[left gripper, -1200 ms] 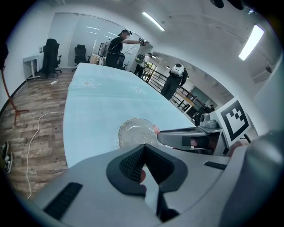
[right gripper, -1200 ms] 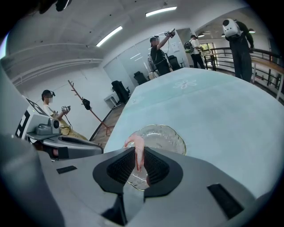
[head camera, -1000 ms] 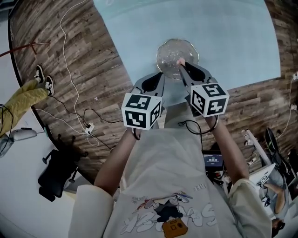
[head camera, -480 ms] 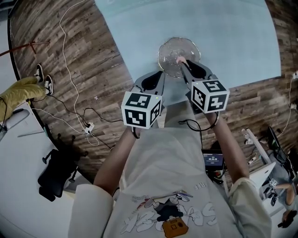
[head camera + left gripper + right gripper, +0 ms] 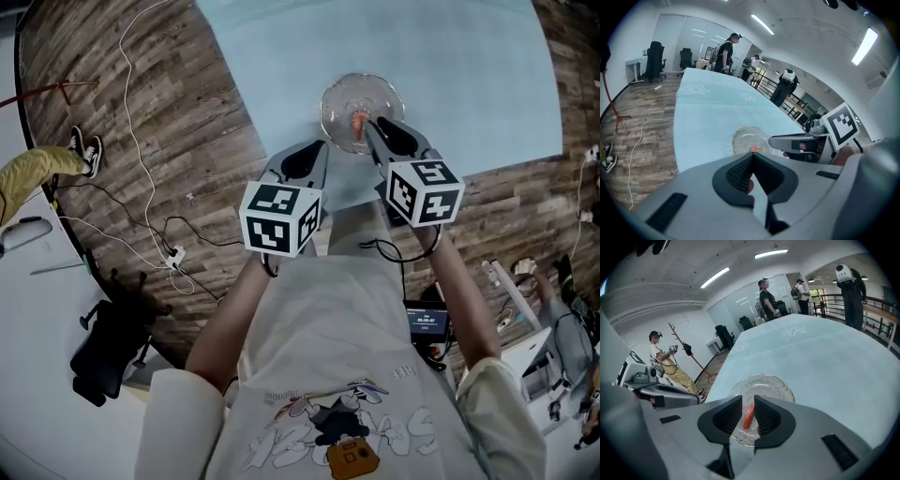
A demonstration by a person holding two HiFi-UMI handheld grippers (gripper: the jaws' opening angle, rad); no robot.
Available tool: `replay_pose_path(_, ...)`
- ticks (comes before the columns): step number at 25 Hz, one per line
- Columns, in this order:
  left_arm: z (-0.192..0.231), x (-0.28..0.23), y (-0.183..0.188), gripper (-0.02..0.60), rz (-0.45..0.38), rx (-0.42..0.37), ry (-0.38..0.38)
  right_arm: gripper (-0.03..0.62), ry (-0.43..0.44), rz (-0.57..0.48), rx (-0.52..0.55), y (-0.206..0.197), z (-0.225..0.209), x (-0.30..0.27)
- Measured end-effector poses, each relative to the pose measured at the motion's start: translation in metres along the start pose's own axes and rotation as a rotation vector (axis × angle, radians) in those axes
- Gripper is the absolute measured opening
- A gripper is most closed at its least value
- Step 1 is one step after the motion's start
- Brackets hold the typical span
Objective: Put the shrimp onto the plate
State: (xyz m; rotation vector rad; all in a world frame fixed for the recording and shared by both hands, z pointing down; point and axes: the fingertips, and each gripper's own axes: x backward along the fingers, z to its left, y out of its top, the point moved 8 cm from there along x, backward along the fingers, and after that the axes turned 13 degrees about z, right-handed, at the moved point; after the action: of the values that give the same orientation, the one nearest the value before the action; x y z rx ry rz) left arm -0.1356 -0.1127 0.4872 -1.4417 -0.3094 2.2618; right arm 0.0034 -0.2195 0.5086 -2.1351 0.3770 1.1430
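Observation:
A clear glass plate [image 5: 343, 97] sits on the light blue table near its front edge. An orange shrimp [image 5: 359, 122] lies on it. In the right gripper view the shrimp [image 5: 748, 416] rests on the plate [image 5: 767, 386], seen through the gap between the jaws. My right gripper [image 5: 748, 402] is open just above it and touches nothing; from the head view it [image 5: 373, 127] hovers over the plate's near rim. My left gripper [image 5: 752, 155] is shut and empty, and it [image 5: 319, 150] is held just short of the plate [image 5: 744, 139] on the left.
The blue tablecloth [image 5: 412, 47] stretches far beyond the plate. Wooden floor with white cables [image 5: 150, 197] lies to the left, and a black office chair [image 5: 108, 352] stands there. Several people stand at the table's far end [image 5: 768, 298]; one sits at left [image 5: 665, 363].
The right gripper held the shrimp at its tips over the plate; its jaws have now opened and the shrimp lies on the plate. The left gripper stayed put.

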Motion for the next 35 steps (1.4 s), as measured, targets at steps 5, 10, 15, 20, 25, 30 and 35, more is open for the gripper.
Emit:
replay_pose_path(5, -0.003, 0.006, 0.002, 0.008, -0.005, -0.011, -0.008, 0.081, -0.016, -0.013, -0.004, 0.003, 0.002, 0.009)
replay_pose_path(10, 0.0, 0.011, 0.005, 0.008, -0.009, -0.024, -0.017, 0.081, -0.022, -0.003, 0.004, 0.005, 0.006, 0.015)
replay_pose_path(15, 0.003, 0.032, 0.012, 0.008, -0.036, -0.055, -0.023, 0.081, -0.029, -0.035, 0.026, 0.012, 0.024, 0.029)
replay_pose_path(20, -0.007, 0.057, 0.015, 0.008, -0.075, -0.095, -0.046, 0.08, -0.055, -0.099, 0.062, 0.016, 0.045, 0.064)
replay_pose_path(25, -0.014, 0.078, 0.016, 0.008, -0.108, -0.131, -0.081, 0.078, -0.079, -0.19, 0.076, 0.023, 0.067, 0.099)
replay_pose_path(30, -0.029, 0.114, 0.017, 0.008, -0.162, -0.174, -0.157, 0.077, -0.116, -0.299, 0.103, 0.024, 0.1, 0.138)
replay_pose_path(35, -0.047, 0.161, 0.017, 0.008, -0.229, -0.233, -0.21, 0.072, -0.173, -0.406, 0.135, 0.016, 0.138, 0.176)
